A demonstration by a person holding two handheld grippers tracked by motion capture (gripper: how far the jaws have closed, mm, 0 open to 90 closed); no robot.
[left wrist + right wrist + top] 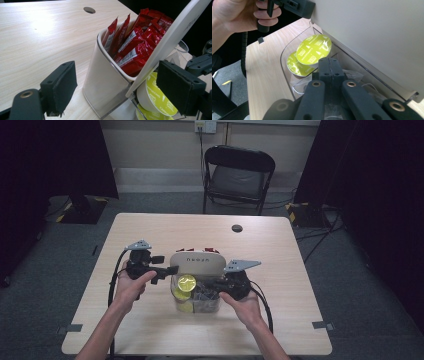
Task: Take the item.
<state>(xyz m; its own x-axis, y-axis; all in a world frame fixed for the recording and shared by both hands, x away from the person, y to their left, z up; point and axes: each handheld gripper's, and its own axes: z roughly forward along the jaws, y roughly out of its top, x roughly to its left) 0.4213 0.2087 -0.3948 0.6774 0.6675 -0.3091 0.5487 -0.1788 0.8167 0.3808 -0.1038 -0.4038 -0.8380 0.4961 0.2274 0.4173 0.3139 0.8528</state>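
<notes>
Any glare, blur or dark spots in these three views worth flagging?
High view: soft and low in detail, dark curtains either side, table evenly lit. Left gripper view: bright sheen on the tabletop at upper left, near claw pads slightly soft, red sachets sharp. Right gripper view: light reflects off the green capsule lids, pale lid nearly washed out, claw in the foreground soft.

Two bare forearms, no sleeves. Each hand grips a black gripper, left [172, 269] and right [209, 283], topped by a grey three-cornered plate. Black cables trail back; brass-coloured rivets stud the right gripper's jaws.
</notes>
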